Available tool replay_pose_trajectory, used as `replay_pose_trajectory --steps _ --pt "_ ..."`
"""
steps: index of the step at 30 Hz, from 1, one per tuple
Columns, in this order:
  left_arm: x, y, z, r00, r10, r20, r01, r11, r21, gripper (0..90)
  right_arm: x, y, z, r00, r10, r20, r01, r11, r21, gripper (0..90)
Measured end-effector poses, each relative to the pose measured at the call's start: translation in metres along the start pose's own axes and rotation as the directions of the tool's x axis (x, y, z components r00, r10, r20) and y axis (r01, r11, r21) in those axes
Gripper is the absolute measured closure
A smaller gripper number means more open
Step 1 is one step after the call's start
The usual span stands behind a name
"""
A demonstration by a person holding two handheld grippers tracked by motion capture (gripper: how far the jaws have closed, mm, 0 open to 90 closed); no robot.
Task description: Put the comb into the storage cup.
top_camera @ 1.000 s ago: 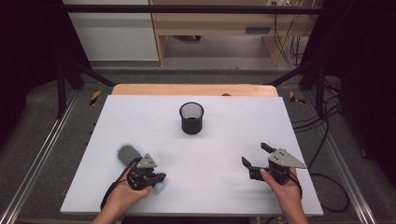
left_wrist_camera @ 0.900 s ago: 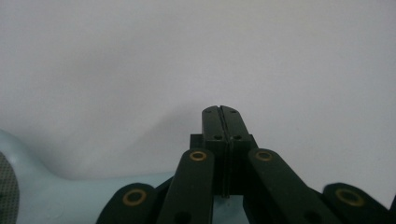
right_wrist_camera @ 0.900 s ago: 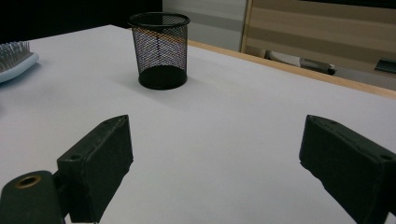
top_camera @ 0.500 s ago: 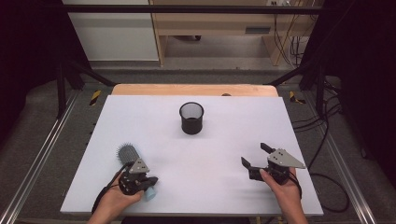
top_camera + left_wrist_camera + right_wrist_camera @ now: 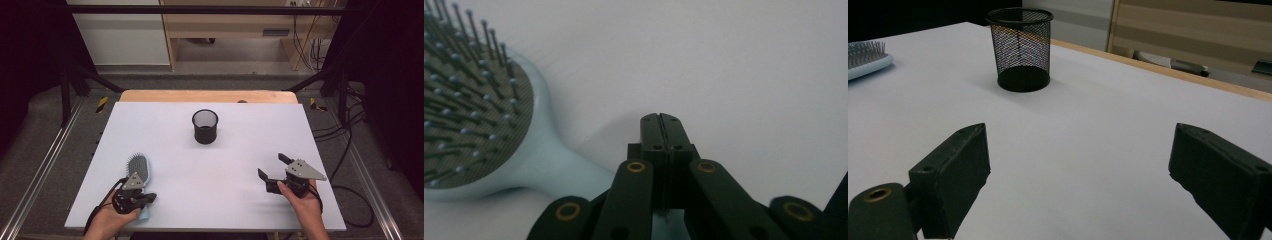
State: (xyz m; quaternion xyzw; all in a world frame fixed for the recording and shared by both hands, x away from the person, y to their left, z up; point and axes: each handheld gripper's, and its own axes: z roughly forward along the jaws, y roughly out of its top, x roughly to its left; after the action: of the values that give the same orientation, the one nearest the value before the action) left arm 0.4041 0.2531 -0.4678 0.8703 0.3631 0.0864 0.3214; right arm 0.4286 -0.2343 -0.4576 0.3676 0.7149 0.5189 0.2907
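Note:
A light blue hairbrush (image 5: 138, 167) lies bristles up at the table's near left. Its head (image 5: 479, 110) fills the left of the left gripper view, and its handle runs under my left gripper (image 5: 661, 120). That gripper (image 5: 151, 196) is shut, its jaws pressed together with nothing between them, right over the handle. A black mesh cup (image 5: 205, 126) stands upright at the table's middle back. My right gripper (image 5: 272, 166) rests at the near right, open and empty, and faces the cup (image 5: 1020, 47) from well short of it (image 5: 1078, 170).
The white tabletop (image 5: 225, 195) lies bare between the two hands. Past the far edge runs a wooden strip (image 5: 210, 96). Cables (image 5: 345, 135) hang off the right side, beyond the metal frame rails. The brush's head (image 5: 865, 57) shows at the far left of the right gripper view.
My left hand has slid leftward along the near edge, jaws still shut. The brush's handle end has swung left with it. The right hand has kept still.

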Motion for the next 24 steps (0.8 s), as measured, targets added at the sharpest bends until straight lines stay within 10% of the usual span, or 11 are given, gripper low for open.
replay_pose_trajectory --steps 24 --pt "0.028 -0.016 -0.019 0.9966 -0.055 -0.062 0.055 0.9984 0.009 90.0 0.0 0.0 -0.001 1.0 -0.007 0.0 0.007 1.0 0.001 9.6"
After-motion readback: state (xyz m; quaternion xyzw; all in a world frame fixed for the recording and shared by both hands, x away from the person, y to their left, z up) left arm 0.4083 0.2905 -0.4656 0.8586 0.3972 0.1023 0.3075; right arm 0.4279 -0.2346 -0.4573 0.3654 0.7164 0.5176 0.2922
